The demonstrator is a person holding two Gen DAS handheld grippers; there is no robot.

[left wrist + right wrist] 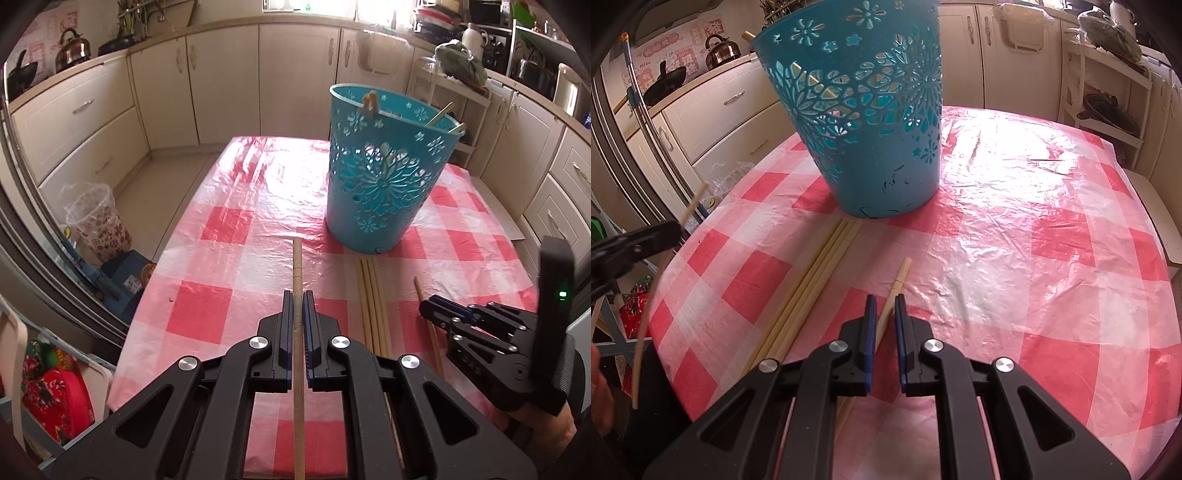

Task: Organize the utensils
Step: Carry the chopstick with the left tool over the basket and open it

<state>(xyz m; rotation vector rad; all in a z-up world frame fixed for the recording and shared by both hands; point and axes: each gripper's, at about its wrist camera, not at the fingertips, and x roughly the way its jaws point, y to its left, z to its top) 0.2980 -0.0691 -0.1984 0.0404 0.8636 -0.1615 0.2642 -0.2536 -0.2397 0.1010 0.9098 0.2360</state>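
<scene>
A teal perforated basket stands on the red-checked table with chopsticks sticking out of its rim. My left gripper is shut on a single wooden chopstick, held above the table and pointing toward the basket. Several loose chopsticks lie side by side in front of the basket, also in the right wrist view. My right gripper is open, its jaws astride a lone chopstick lying on the cloth. The basket looms just ahead of it.
The table's left edge drops to a lined waste bin and boxes on the floor. Cream kitchen cabinets ring the room. A white shelf rack stands beyond the table's far right corner.
</scene>
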